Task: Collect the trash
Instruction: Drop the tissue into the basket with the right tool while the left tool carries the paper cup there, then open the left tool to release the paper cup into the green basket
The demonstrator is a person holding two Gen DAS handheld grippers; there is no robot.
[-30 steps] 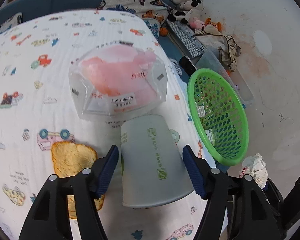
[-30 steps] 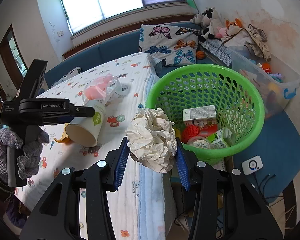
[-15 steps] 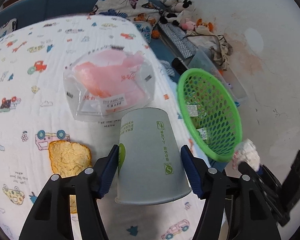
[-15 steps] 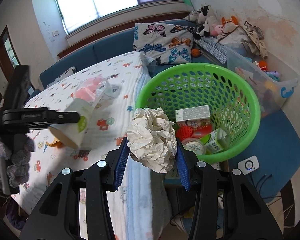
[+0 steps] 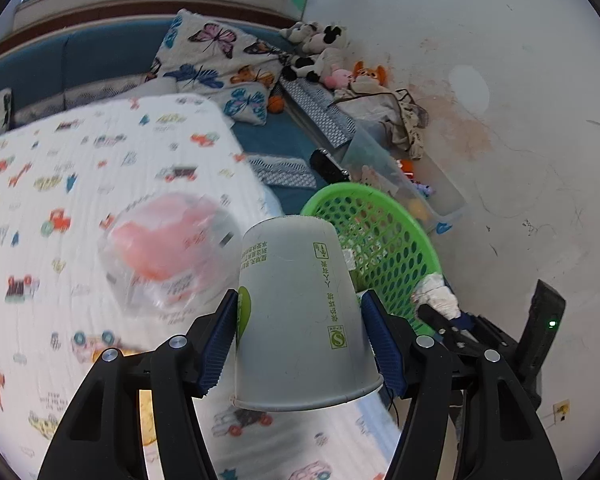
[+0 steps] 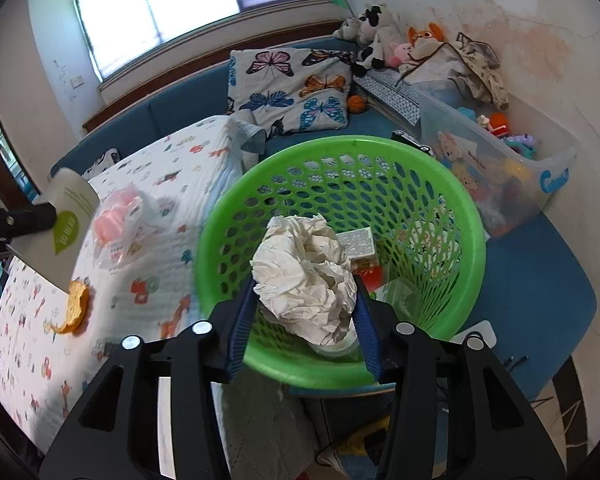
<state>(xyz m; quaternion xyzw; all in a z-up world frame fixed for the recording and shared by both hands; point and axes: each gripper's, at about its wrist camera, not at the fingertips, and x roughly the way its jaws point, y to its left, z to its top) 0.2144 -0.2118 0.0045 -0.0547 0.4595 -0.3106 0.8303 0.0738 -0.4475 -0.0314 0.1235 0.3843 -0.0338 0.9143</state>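
**Holding trash in both grippers at the basket**

Hovering over the green basket (image 6: pixel 474 240), the right gripper (image 6: pixel 305 304) has the crumpled paper ball (image 6: pixel 304 276) between its blue pads, and its jaws are opening around it. Over on the left, the left gripper (image 5: pixel 300 344) clamps the white paper cup (image 5: pixel 300 316) upside down, lifted clear above the patterned bedspread (image 5: pixel 60 184). A clear bag with pink contents (image 5: pixel 168 248) lies on the bed, an orange scrap (image 6: pixel 74 308) nearby. Boxes sit inside the basket.
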